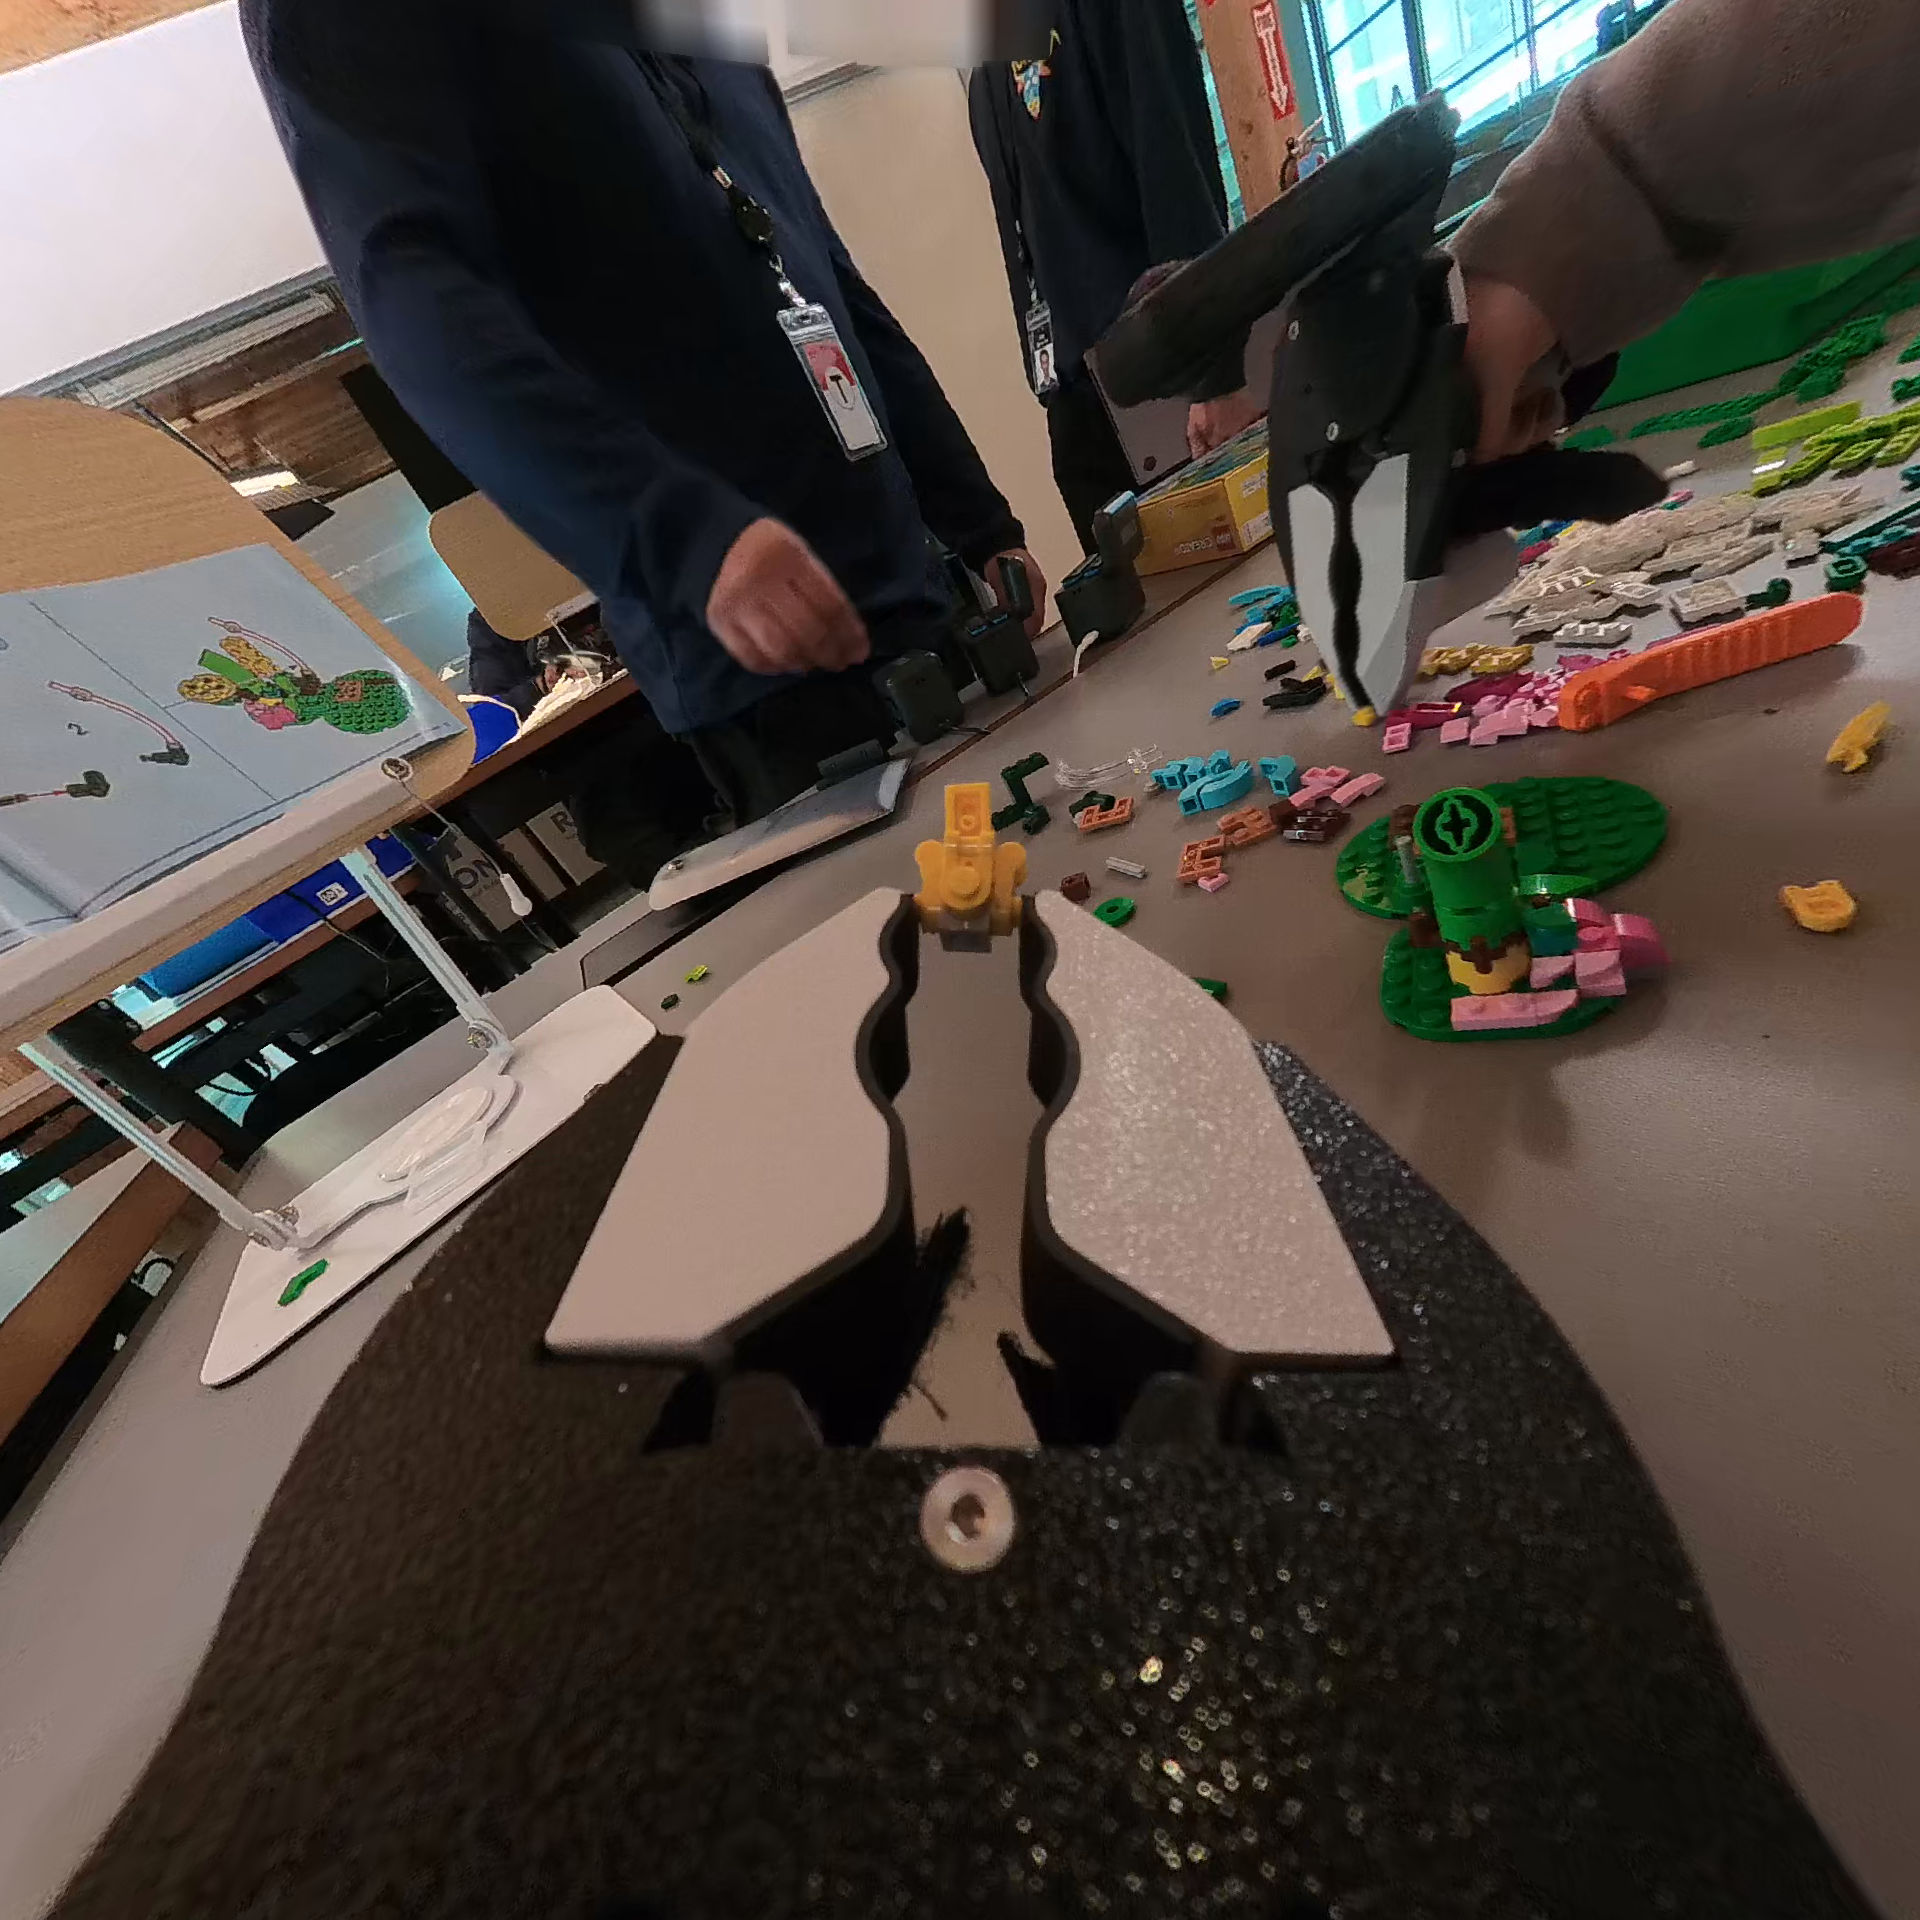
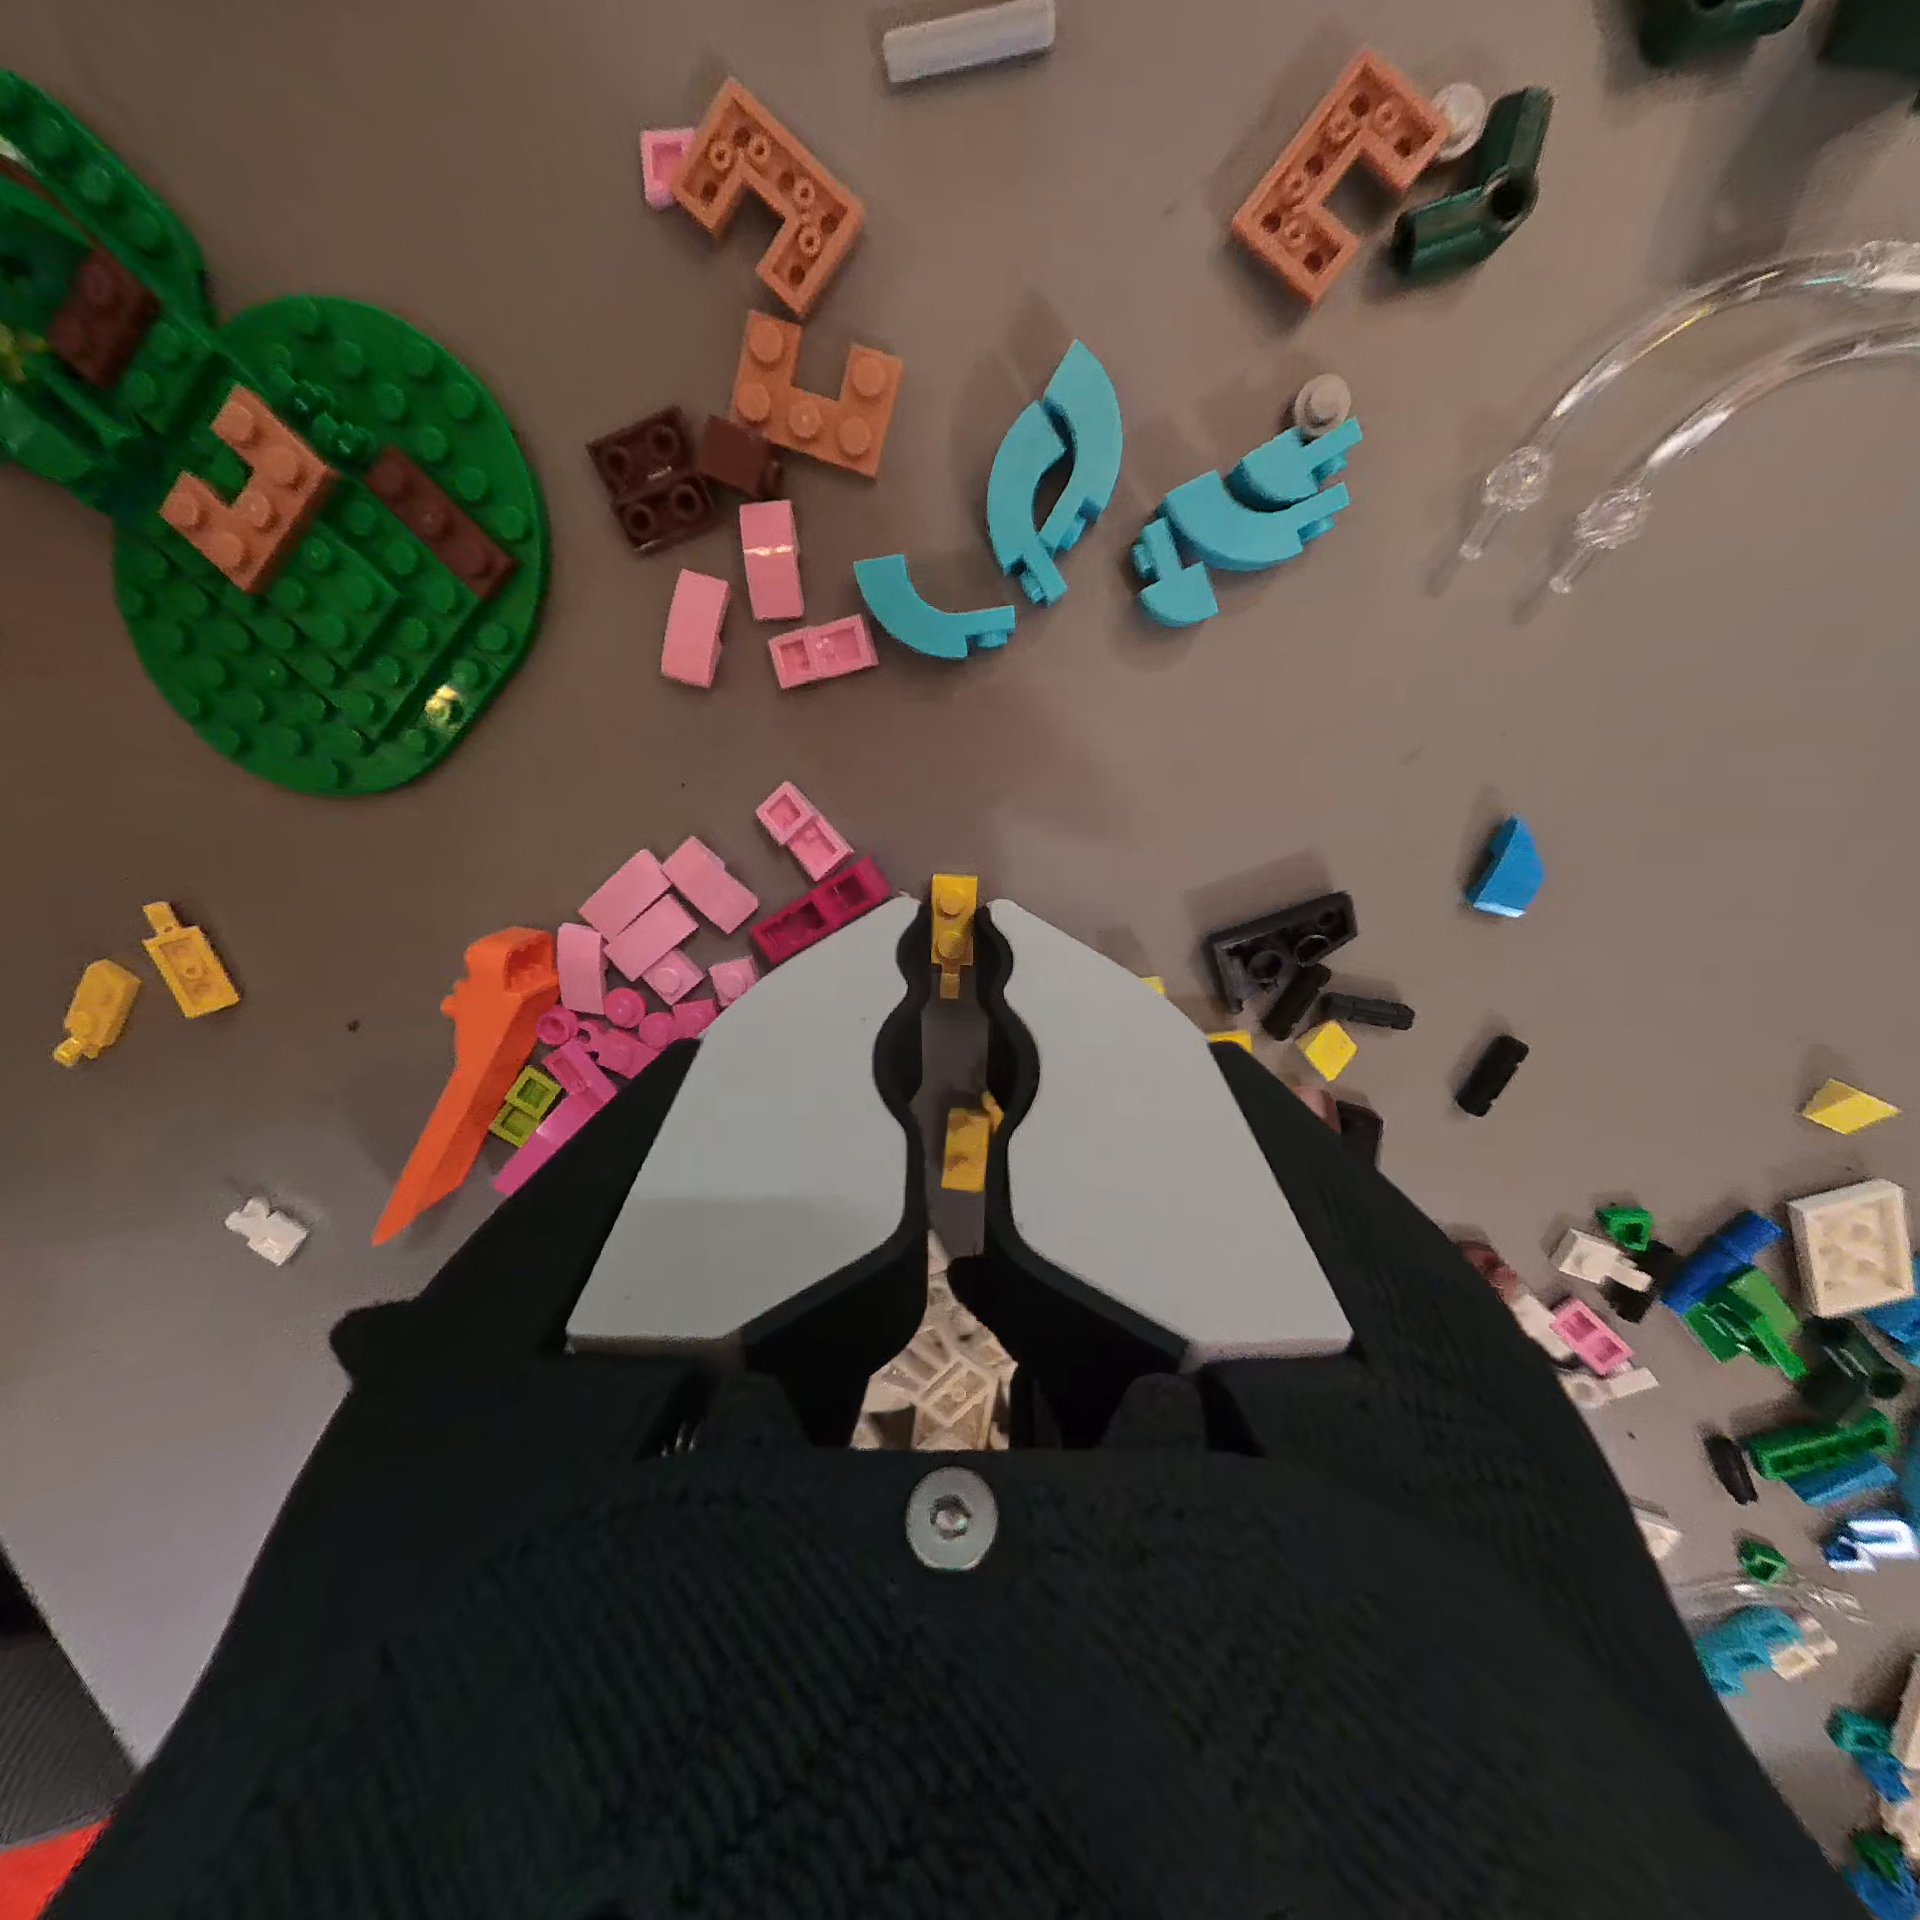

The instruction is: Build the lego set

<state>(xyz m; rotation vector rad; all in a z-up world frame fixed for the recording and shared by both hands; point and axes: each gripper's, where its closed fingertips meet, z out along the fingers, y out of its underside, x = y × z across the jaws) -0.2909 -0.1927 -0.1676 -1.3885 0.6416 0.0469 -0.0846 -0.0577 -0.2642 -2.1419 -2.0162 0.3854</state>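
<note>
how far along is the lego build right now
Early. Done: a green base with a green post and some pink bricks on it. In hand: the left gripper holds a small yellow assembly; the right gripper pinches a yellow clip plate. Left: piles of loose bricks lie across the table.

Small yellow assembly upright in left tool, yellow clip plate pinched in right tool

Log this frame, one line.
left gripper: shut on yellow sub-assembly, lifted | right gripper: shut on yellow clip piece, by pink pile
</note>
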